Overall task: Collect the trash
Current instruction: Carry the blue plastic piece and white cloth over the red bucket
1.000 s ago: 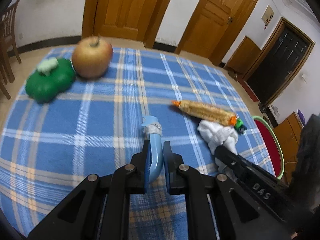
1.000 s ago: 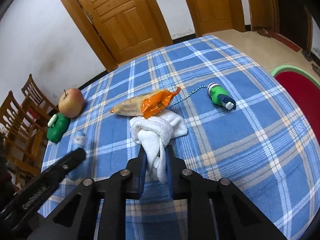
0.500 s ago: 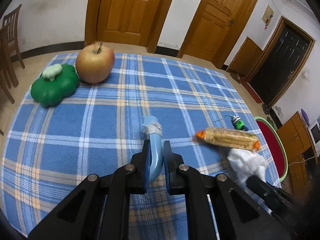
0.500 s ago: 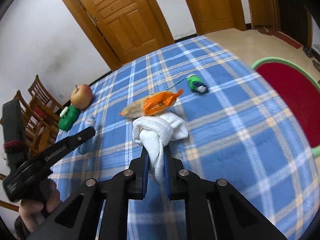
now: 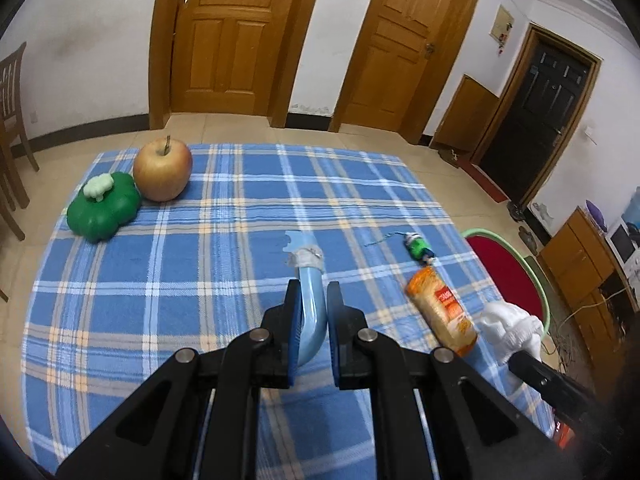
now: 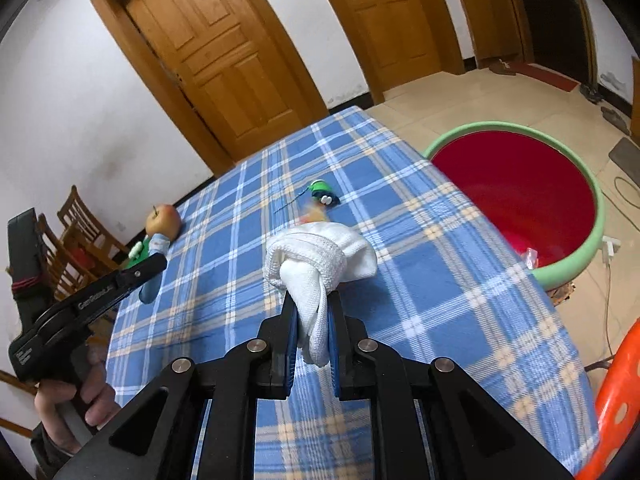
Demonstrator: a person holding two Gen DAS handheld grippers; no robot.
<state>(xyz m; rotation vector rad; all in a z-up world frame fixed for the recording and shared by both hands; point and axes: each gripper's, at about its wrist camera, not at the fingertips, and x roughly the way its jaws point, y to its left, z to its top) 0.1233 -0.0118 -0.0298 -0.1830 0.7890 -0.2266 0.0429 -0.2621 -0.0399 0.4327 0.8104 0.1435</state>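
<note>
Above the blue plaid tablecloth (image 5: 200, 264), my left gripper (image 5: 312, 312) pinches a pale blue tube (image 5: 310, 308) between its 2 blue pads, the tube's crumpled, taped tip curling forward past my fingertips and clear of the cloth. My right gripper (image 6: 312, 320) is clamped on a knotted white cloth (image 6: 320, 256), which bulges out ahead of the pads and hangs a little below them, held over the table's near part. From the left wrist view that same white bundle shows at the table's right edge, just before the basin.

On the table, an orange snack packet (image 5: 442, 314) lies near the right edge, with a small green toy on a beaded chain (image 5: 416, 246) just beyond it. At the far left corner a reddish apple (image 5: 162, 170) touches a green clover-shaped toy (image 5: 104, 210).

Beside the table's right side, on the floor, sits a red basin with a pale green rim (image 6: 572, 264); something small and clear lies inside near its rim, too small to tell. Wooden chairs (image 6: 80, 232) stand by the table's left side, and 2 wooden doors (image 5: 224, 36) line the far wall.
</note>
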